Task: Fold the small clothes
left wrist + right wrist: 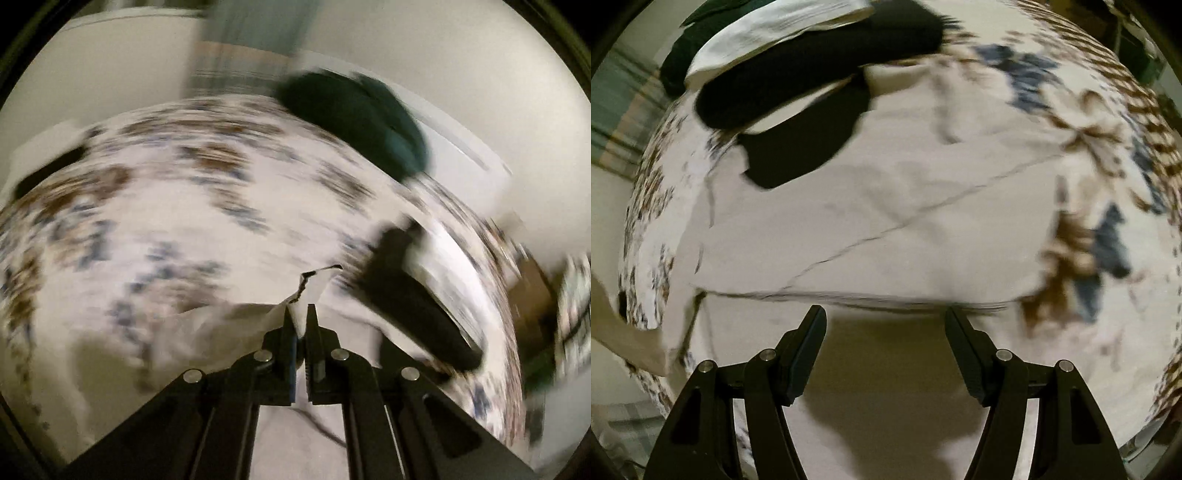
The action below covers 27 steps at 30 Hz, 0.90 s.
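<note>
No text, label, brand, number or sign can be read in either view. Both pictures are heavily blurred, and the only markings that show are the brown and blue printed pattern on the bed cover, which forms no letters or figures.

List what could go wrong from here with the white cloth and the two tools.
1. The left tool pinches only a small corner of the white cloth; that corner could slip out.
2. The right tool is open above the cloth's edge, so the far side may sag or bunch.
3. The dark clothes lie nearby and might snag.
</note>
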Each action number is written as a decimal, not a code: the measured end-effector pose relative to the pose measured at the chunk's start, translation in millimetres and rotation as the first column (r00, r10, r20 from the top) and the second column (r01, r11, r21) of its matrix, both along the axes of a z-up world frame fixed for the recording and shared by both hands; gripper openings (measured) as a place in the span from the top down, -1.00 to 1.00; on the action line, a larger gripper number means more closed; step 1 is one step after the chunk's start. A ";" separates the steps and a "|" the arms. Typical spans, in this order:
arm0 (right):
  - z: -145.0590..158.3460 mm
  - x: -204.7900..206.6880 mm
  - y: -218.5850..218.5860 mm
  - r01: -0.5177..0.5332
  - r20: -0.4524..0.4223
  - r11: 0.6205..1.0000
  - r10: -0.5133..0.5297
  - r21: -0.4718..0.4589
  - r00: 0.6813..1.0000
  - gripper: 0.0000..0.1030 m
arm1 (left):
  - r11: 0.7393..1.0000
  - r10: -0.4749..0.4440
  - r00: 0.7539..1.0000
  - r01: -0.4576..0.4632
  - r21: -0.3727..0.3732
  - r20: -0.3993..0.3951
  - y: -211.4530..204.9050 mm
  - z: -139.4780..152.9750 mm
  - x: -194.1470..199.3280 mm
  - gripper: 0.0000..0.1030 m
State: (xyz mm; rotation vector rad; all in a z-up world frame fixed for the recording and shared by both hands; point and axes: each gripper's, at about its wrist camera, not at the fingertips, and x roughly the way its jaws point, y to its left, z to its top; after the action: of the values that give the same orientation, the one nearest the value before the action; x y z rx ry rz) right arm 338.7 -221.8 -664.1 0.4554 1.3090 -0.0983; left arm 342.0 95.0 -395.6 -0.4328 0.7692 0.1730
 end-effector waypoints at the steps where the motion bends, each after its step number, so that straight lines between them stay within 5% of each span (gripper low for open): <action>1: -0.5 -3.6 -12.5 0.015 -0.001 1.000 -0.015 0.002 1.000 -0.34 | 0.997 -0.083 0.996 0.083 -0.005 -0.017 -31.8 -5.4 8.0 0.97; 3: -1.8 -9.6 -38.8 0.043 -0.007 0.999 -0.043 -0.004 0.999 -0.34 | 0.982 -0.188 0.981 0.188 -0.002 -0.052 -77.6 -17.4 15.9 0.97; 9: -7.1 -20.7 -110.5 0.104 -0.010 0.994 -0.105 -0.035 0.994 -0.34 | 0.883 -0.463 0.872 0.469 0.001 -0.156 -223.1 -60.1 16.7 0.97; 15: -15.8 -33.7 -169.1 0.173 -0.034 0.985 -0.174 -0.015 0.984 -0.34 | 0.796 -0.580 0.775 0.604 0.026 -0.251 -296.9 -93.1 1.9 0.95; 18: -14.5 -38.1 -185.0 0.189 -0.033 0.981 -0.188 0.037 0.982 -0.34 | 0.791 -0.578 0.749 0.612 0.005 -0.323 -298.4 -103.2 3.3 0.91; 20: -9.5 -39.7 -195.6 0.196 -0.022 0.976 -0.195 0.091 0.981 -0.34 | 0.801 -0.569 0.752 0.598 -0.020 -0.333 -285.0 -102.5 1.0 0.65; 23: 3.2 -38.7 -206.1 0.200 0.007 0.965 -0.204 0.172 0.979 -0.39 | 0.844 -0.522 0.794 0.534 -0.053 -0.312 -246.5 -90.2 -2.7 -0.84; 27: 15.4 -19.6 -192.6 0.158 0.039 0.941 -0.178 0.300 0.983 -0.39 | 0.911 -0.394 0.869 0.413 0.001 -0.301 -177.5 -74.0 -6.7 -0.87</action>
State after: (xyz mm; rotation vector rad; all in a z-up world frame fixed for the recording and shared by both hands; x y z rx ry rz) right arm 319.1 -414.4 -648.7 0.8212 1.2228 -0.0283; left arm 335.3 -82.6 -469.6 -0.1753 1.1290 -0.1353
